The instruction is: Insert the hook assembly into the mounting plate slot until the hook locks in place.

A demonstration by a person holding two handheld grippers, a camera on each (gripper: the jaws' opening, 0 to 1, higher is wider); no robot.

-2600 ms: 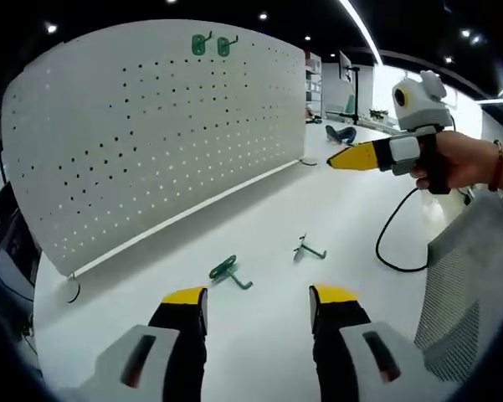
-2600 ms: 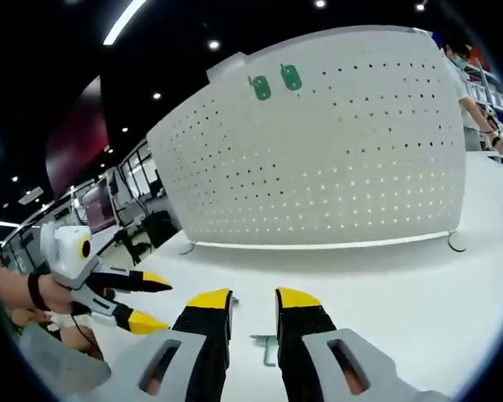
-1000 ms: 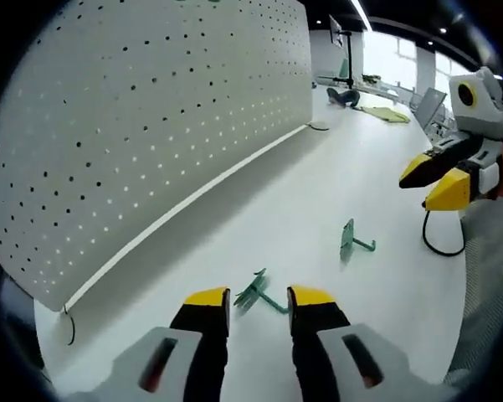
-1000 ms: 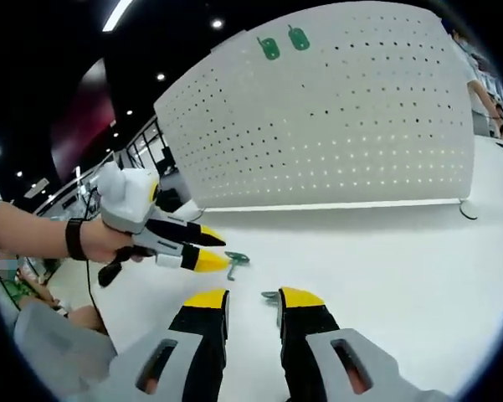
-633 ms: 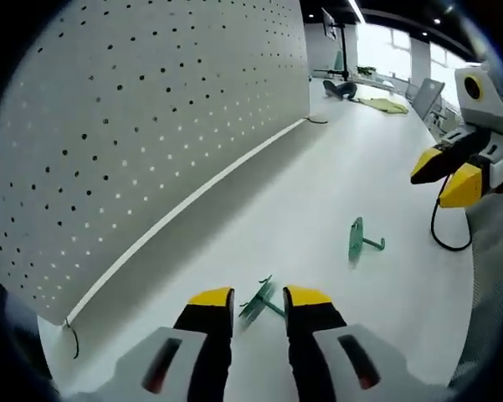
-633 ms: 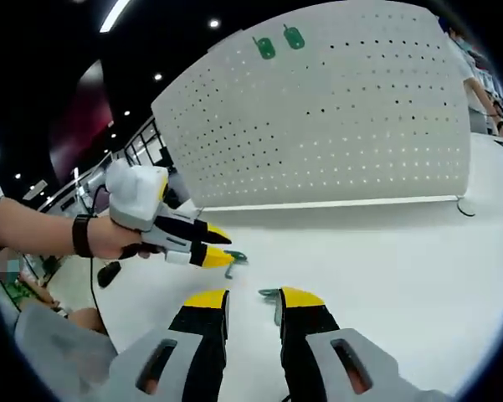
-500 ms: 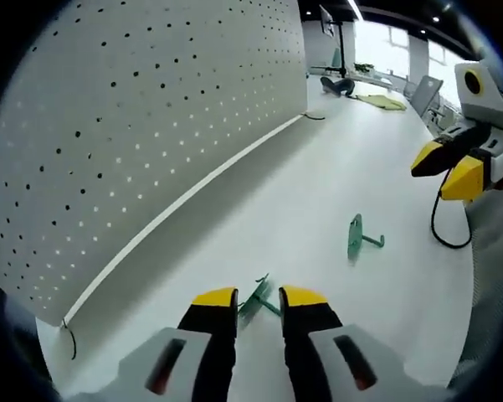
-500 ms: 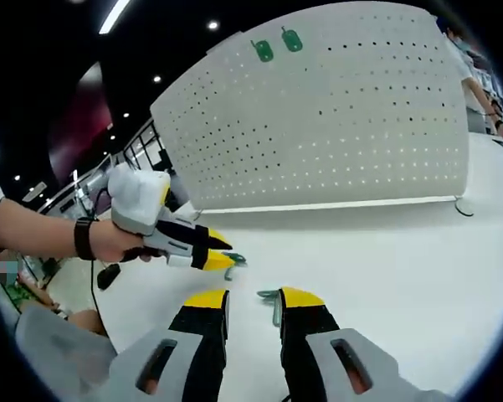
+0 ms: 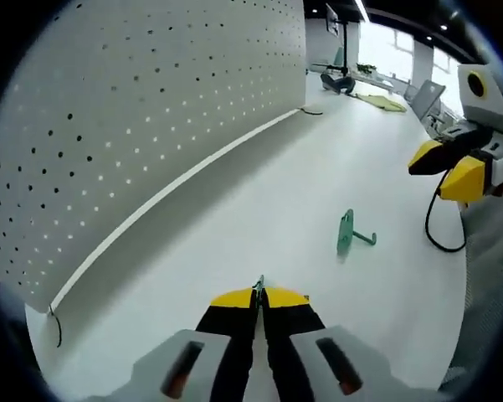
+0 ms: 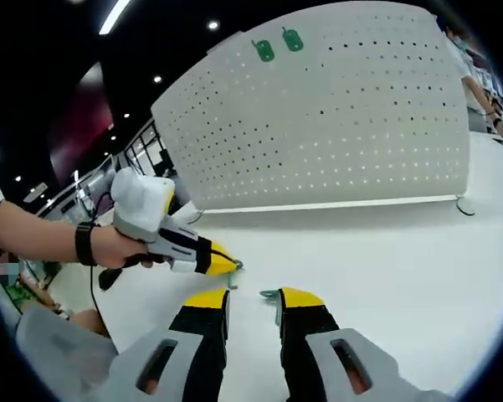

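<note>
Two green hooks on surface (image 9: 234,209) | left hand-held gripper (image 9: 259,295) clenched on near hook (image 9: 259,282), tip poking out between jaws | second hook (image 9: 348,234) ahead-right, nearer right hand-held gripper (image 10: 253,299), released | pegboard (image 10: 343,126) upright beyond.

No text, label, brand, number or sign can be read in either view. The white pegboard (image 10: 335,126) carries only rows of holes, and the two green hooks (image 10: 278,44) hung near its top edge bear no marking that can be made out. The white desk (image 9: 259,209) is plain, and the loose green hook (image 9: 349,234) lying on it shows no lettering. The yellow-tipped jaws and grey bodies of both grippers are unmarked as far as can be seen.
</note>
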